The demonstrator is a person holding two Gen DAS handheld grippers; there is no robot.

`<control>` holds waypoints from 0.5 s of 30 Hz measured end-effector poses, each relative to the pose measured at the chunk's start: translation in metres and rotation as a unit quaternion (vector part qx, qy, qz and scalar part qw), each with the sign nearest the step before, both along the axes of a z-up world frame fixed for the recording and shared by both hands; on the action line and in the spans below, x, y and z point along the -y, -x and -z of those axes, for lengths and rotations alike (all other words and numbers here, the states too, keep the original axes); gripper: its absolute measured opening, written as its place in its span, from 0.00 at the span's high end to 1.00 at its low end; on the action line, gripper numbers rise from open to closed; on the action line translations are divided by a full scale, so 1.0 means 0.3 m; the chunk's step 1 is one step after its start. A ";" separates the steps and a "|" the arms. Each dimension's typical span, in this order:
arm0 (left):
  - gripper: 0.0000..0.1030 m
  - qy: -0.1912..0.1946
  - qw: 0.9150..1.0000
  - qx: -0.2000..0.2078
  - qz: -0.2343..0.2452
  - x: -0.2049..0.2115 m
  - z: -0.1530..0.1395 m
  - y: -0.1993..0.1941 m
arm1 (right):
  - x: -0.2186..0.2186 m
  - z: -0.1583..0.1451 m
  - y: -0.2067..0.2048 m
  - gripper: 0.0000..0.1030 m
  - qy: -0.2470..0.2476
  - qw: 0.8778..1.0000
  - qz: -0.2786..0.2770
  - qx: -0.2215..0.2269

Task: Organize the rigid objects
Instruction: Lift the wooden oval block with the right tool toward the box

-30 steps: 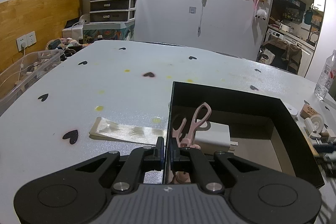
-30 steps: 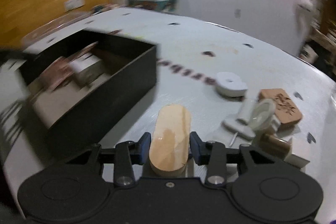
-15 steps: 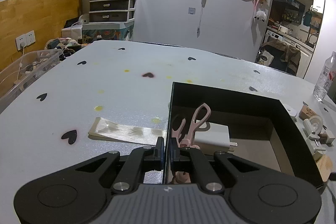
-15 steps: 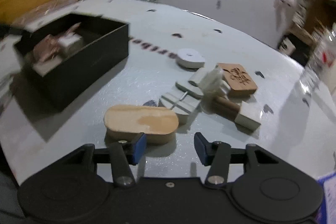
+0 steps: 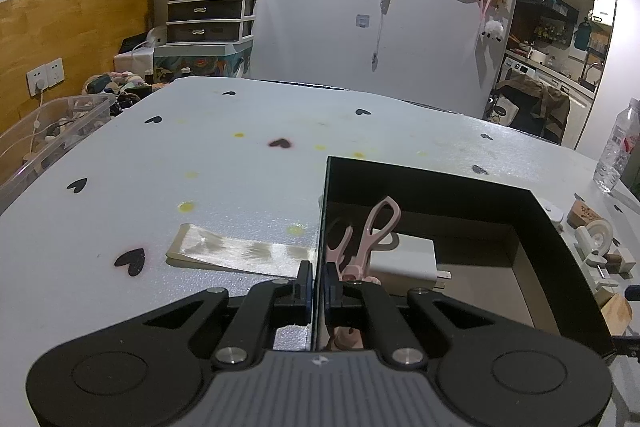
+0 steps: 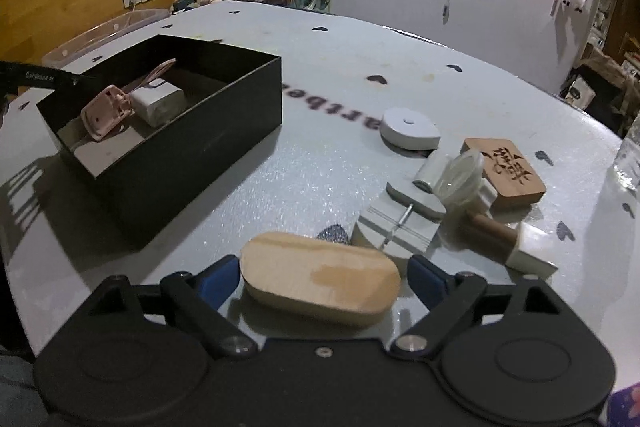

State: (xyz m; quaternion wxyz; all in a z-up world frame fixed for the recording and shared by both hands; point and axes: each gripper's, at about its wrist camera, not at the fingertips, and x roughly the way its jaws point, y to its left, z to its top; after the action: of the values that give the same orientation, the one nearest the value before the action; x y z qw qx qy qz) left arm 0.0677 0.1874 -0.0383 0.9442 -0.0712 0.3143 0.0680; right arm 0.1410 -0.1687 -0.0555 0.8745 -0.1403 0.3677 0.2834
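Note:
My left gripper [image 5: 317, 285] is shut on the left wall of a black box [image 5: 436, 183], which holds pink scissors [image 5: 370, 233] and a white charger [image 5: 404, 261]. In the right wrist view the box [image 6: 208, 139] stands at the left. My right gripper [image 6: 320, 277] is open, its blue-padded fingers on either side of an oval wooden block [image 6: 320, 281] that lies crosswise on the table. The pads do not press on it.
Right of the block lie a grey slotted holder [image 6: 394, 231], a clear suction cup piece [image 6: 460, 179], a carved wooden tile [image 6: 506, 171], a round white case [image 6: 408, 129] and a wooden peg with a white block [image 6: 516, 243]. A glossy strip [image 5: 240, 253] lies left of the box. A water bottle [image 5: 618, 147] stands far right.
My right gripper let go of the wooden block, which now lies crosswise instead of lengthwise, and its fingers have spread wider around it. The left gripper has not moved.

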 end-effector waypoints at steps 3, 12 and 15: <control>0.96 0.000 1.000 0.000 0.000 -0.001 0.000 0.001 | -0.005 0.005 -0.014 0.16 -0.001 1.000 0.002 -0.016; 0.96 0.004 1.000 0.001 0.002 0.005 0.000 -0.003 | -0.026 -0.026 0.000 0.17 -0.008 0.999 0.041 -0.025; 0.96 0.003 1.000 0.001 0.004 0.010 -0.001 -0.007 | -0.044 -0.090 0.019 0.17 -0.037 0.999 0.035 -0.012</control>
State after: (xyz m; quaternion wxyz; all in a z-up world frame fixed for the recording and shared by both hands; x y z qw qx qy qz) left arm 0.0698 0.1845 -0.0380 0.9447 -0.0725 0.3137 0.0632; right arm 0.1353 -0.1554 -0.0285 0.8840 -0.0912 0.3723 0.2676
